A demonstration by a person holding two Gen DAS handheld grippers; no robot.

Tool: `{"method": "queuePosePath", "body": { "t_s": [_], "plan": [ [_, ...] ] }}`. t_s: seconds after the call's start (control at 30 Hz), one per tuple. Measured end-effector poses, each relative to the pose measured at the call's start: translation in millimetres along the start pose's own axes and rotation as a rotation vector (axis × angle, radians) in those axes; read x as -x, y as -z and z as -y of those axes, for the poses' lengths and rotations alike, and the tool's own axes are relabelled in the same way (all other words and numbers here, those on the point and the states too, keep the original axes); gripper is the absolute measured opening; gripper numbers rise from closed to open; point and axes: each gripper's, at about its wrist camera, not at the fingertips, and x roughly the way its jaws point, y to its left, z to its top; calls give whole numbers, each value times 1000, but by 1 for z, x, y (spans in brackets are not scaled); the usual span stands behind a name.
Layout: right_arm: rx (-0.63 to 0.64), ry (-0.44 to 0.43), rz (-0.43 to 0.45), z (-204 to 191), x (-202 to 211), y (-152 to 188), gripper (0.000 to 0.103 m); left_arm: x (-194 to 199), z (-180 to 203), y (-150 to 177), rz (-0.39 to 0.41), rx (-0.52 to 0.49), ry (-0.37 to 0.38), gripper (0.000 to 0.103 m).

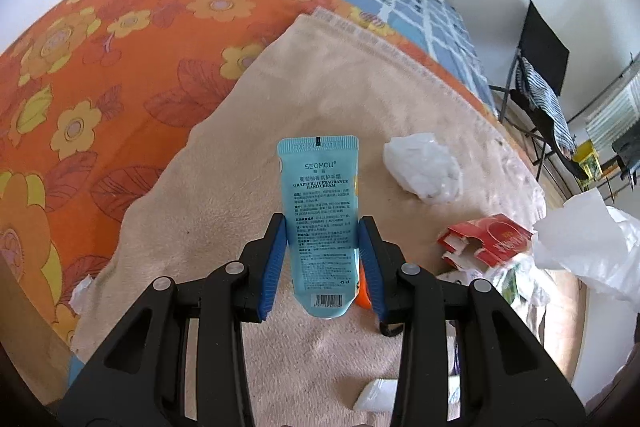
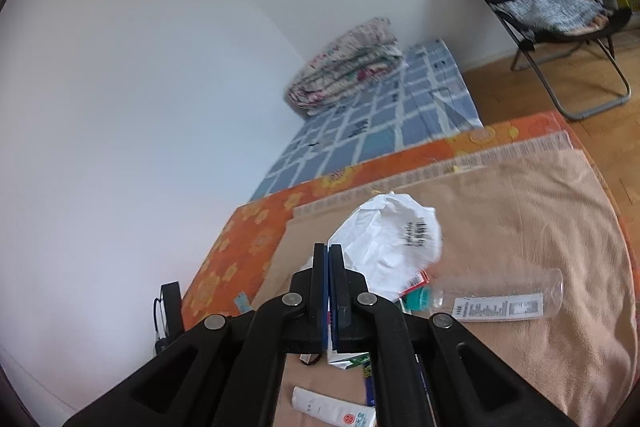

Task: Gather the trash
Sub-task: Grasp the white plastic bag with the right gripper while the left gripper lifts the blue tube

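Note:
My left gripper (image 1: 323, 227) is shut on a light blue hand cream tube (image 1: 320, 211), held upright above the beige towel (image 1: 304, 91). A crumpled white plastic wrapper (image 1: 424, 167) and a torn red carton (image 1: 488, 239) lie to its right, beside a white plastic bag (image 1: 588, 247). My right gripper (image 2: 328, 251) is shut on the edge of the white plastic bag (image 2: 392, 243), which hangs in front of it. A clear plastic bottle (image 2: 500, 301) lies on the towel to the right. A white tube (image 2: 332, 407) and small wrappers (image 2: 352, 359) lie under the right gripper.
The towel lies on an orange flowered blanket (image 1: 120, 75) over a blue checked mattress (image 2: 368, 131). A folded quilt (image 2: 348, 63) sits at the far end by the wall. A black folding chair (image 2: 560, 15) stands on the wooden floor at right.

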Motion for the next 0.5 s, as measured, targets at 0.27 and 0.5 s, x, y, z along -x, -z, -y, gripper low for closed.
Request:
{"method": "queuePosePath", "body": {
  "t_s": [0.27, 0.5],
  "plan": [
    [111, -31, 11, -27, 35, 13, 0, 28, 11, 9, 29, -79, 34, 37],
    [180, -74, 0, -44, 67, 34, 0, 55, 14, 23, 49, -127, 60, 37]
  ]
}}
